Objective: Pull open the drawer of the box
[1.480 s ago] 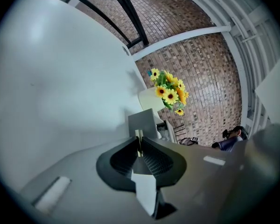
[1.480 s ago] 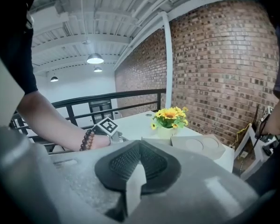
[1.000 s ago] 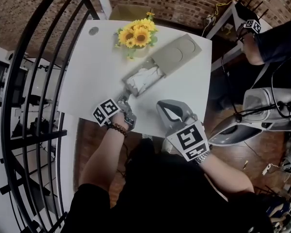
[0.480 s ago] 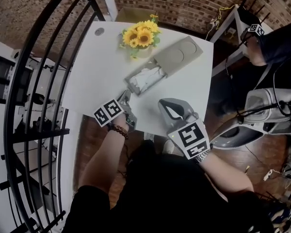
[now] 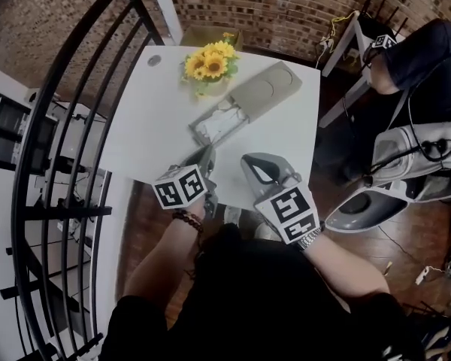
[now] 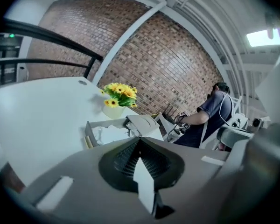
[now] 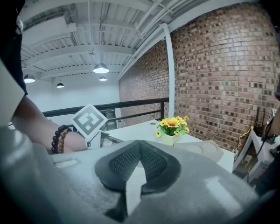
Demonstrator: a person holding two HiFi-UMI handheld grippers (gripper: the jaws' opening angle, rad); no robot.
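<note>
1. The grey-beige box [image 5: 269, 87] lies flat and at a slant near the far middle of the white worktop [image 5: 146, 119]. Two round recesses show in its lid. Just beside its far-left end stands a pot of sunflowers [image 5: 208, 60].
2. Its drawer [image 5: 219, 121] stands pulled out toward you and holds crumpled white material [image 6: 108, 133]; you cannot tell whether it is paper or cloth.
3. Your left hand-held gripper [image 5: 207, 153] hangs over the near edge of the worktop, close in front of the drawer but apart from it. Its jaws are pressed together on nothing.
4. Your right hand-held gripper [image 5: 248, 161] sits just beside it to the right, also short of the box, its jaws likewise together and bare.
5. Against the frame a second ago, the drawer is out just as far. Your left hand-held gripper has left the drawer's front corner and drawn in toward the right one, and its marker cube [image 5: 180, 186] looms larger.
6. The only print in view is the black-and-white square markers on the two cubes.
7. A bead bracelet [image 5: 186, 218] rings your left wrist, and a person [image 5: 421, 55] in dark clothes sits beyond the worktop's right side.
</note>
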